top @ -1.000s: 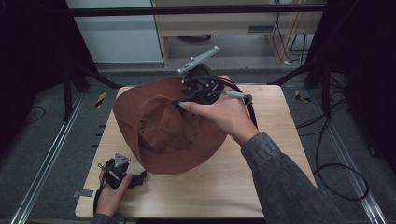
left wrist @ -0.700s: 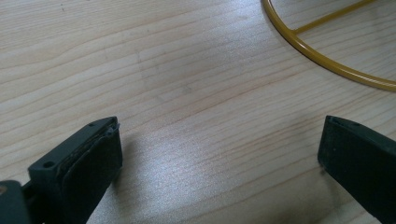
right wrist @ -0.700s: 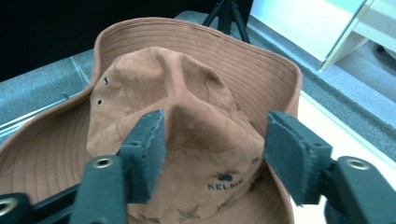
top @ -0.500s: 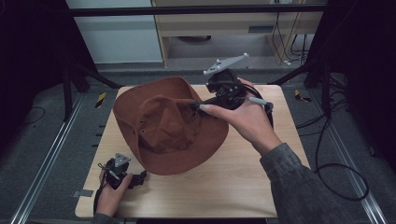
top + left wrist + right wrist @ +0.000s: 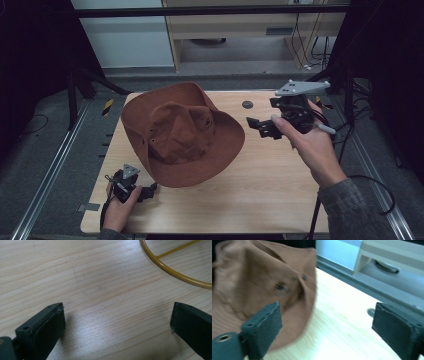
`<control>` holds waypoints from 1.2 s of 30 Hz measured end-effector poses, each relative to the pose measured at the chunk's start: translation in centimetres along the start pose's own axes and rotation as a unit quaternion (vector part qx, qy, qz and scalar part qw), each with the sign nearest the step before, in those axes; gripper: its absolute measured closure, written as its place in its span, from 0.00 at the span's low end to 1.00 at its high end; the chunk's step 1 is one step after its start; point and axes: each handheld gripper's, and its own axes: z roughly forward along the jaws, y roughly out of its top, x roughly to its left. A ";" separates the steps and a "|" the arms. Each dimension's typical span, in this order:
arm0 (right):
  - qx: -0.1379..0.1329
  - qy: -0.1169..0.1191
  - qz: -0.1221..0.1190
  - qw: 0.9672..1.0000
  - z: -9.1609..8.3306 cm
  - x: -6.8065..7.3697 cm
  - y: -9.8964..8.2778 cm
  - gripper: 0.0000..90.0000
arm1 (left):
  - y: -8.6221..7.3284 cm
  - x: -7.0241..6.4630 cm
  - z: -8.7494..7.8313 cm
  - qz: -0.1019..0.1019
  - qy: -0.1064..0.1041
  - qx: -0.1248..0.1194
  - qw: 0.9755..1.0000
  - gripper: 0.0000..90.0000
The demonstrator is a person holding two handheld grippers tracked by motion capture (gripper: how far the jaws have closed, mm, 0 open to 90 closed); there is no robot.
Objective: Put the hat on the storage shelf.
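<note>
Brown wide-brimmed hat (image 5: 182, 135) lying crown-up on the wooden table (image 5: 270, 200), toward the left-centre of the top, brim spread flat on the near side and curled upward along the far edge. Crown dented in soft folds, small eyelets dotted on its side; nothing seen resting on it, underside and hollow hidden against the wood. Right gripper (image 5: 265, 126) held in the right hand (image 5: 312, 145) above the right part of the table, just beside the hat's brim but apart from it, pointed leftward at it, grey three-cornered plate (image 5: 302, 88) on top. Jaws spread wide and empty, seen plainly in the right gripper view (image 5: 325, 330), with blurred brown hat (image 5: 262, 290) behind the left jaw and bare pale wood in the gap between them; a light cabinet (image 5: 377, 252) and a dark strip of floor beyond the table's far edge. Small dark round mark (image 5: 247, 104) on the table near the far edge, between hat and right gripper. Left gripper (image 5: 131, 186) low at the near left corner, gripped in the left hand (image 5: 120, 210), close to the hat's near brim without touching it. In the left gripper view (image 5: 117, 325), jaws likewise far apart, holding nothing, only wood grain between them, and a thin yellow ring (image 5: 170, 265) with a straight spoke drawn on the tabletop at upper right. Black cable (image 5: 380, 185) trailing off the table's right side.
</note>
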 end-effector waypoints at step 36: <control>0.109 -0.039 0.100 0.988 8.8 -4.0 -24.0 0.14 | 0.1 0.0 0.1 0.001 0.000 0.000 1.000 0.00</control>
